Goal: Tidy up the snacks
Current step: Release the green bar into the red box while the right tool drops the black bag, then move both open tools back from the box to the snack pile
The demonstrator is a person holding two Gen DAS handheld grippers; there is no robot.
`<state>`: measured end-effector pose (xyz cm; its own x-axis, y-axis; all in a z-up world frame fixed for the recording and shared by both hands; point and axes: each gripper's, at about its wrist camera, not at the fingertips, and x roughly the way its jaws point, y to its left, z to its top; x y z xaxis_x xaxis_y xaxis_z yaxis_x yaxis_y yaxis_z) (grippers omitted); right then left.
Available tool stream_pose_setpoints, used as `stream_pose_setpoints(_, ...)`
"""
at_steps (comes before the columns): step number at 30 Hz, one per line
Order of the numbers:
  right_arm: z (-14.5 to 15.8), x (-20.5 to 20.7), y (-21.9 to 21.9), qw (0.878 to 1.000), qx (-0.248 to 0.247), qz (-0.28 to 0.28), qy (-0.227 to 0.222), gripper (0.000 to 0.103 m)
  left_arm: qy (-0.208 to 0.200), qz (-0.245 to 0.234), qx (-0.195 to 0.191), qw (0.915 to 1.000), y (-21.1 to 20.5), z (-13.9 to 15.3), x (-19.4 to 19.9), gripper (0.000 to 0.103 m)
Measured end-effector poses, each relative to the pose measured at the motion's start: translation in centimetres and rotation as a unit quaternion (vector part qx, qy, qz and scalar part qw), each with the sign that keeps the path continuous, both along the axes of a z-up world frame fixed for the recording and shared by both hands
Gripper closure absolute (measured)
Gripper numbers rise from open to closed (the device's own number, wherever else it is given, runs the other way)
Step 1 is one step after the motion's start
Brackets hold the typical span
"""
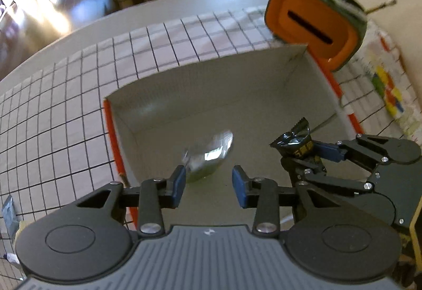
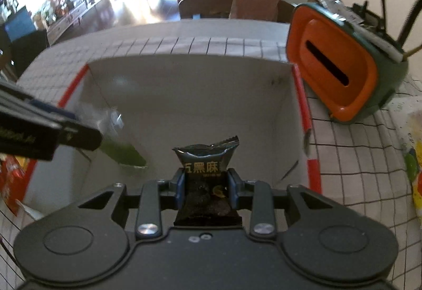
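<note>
An open cardboard box (image 1: 184, 79) (image 2: 184, 84) with orange-red edges stands on the checked tablecloth. My left gripper (image 1: 207, 185) is open over the box's near side. A silver and green snack packet (image 1: 209, 155) is just past its fingertips inside the box, blurred. It also shows in the right wrist view (image 2: 118, 142), below the left gripper's fingers (image 2: 52, 126). My right gripper (image 2: 207, 188) is shut on a black snack packet (image 2: 207, 166) with gold lettering, held above the box. From the left wrist view the right gripper (image 1: 313, 151) and its black packet (image 1: 294, 138) are at the box's right side.
An orange and green holder (image 1: 313, 26) (image 2: 335, 66) with pens stands at the box's far right corner. A colourful sheet (image 1: 387, 89) lies to the right. Red snack packets (image 2: 10, 179) lie left of the box. Chairs (image 2: 229, 5) stand beyond the table.
</note>
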<state>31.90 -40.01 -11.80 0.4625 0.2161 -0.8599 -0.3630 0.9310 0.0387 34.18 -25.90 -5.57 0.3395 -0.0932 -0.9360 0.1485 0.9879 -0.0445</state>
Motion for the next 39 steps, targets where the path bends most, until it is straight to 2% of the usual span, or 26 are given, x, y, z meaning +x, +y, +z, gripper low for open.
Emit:
stream_pose_setpoints(8,-1.9,0.9,0.2,0.999,-0.018,0.014,0.023,0.072,0.03,-0.009,0.011,0.9995,-0.5,-2.5,0.7,0.065)
stream_pose_setpoints(13,-2.1,1.2,0.0,0.999,-0.013,0.017,0.029,0.072,0.027,-0.011,0.007,0.9995,-0.5,-2.9,0.4,0.065)
stream_pose_setpoints(22,-0.6,0.4,-0.6,1.0,0.01,0.016,0.02,0.068,-0.001,-0.004,-0.011,0.9999,1.1,-1.2,-1.1,0.064)
stream_pose_setpoints(30,2.2,-1.2,-1.2,0.999,0.047,0.009,0.006,0.065,-0.042,-0.004,-0.03,0.9986,2.8,1.4,-3.8,0.055)
stream_pose_setpoints(32,3.0,-1.7,-0.9,0.998,0.057,0.007,0.002,0.06,-0.053,-0.006,-0.033,0.998,3.3,2.0,-4.5,0.053)
stream_pose_setpoints(34,3.8,-2.3,-0.7,0.998,0.068,0.002,-0.004,0.042,-0.066,-0.007,-0.035,0.9972,4.0,2.8,-5.5,0.05)
stream_pose_setpoints(36,4.7,-3.0,-0.2,0.997,0.074,-0.002,-0.019,0.03,-0.082,-0.006,-0.037,0.996,5.0,3.5,-6.6,0.045)
stream_pose_setpoints(39,5.9,-3.9,0.7,0.996,0.078,0.003,-0.034,0.025,-0.102,-0.003,-0.043,0.9939,6.4,4.4,-7.9,0.044)
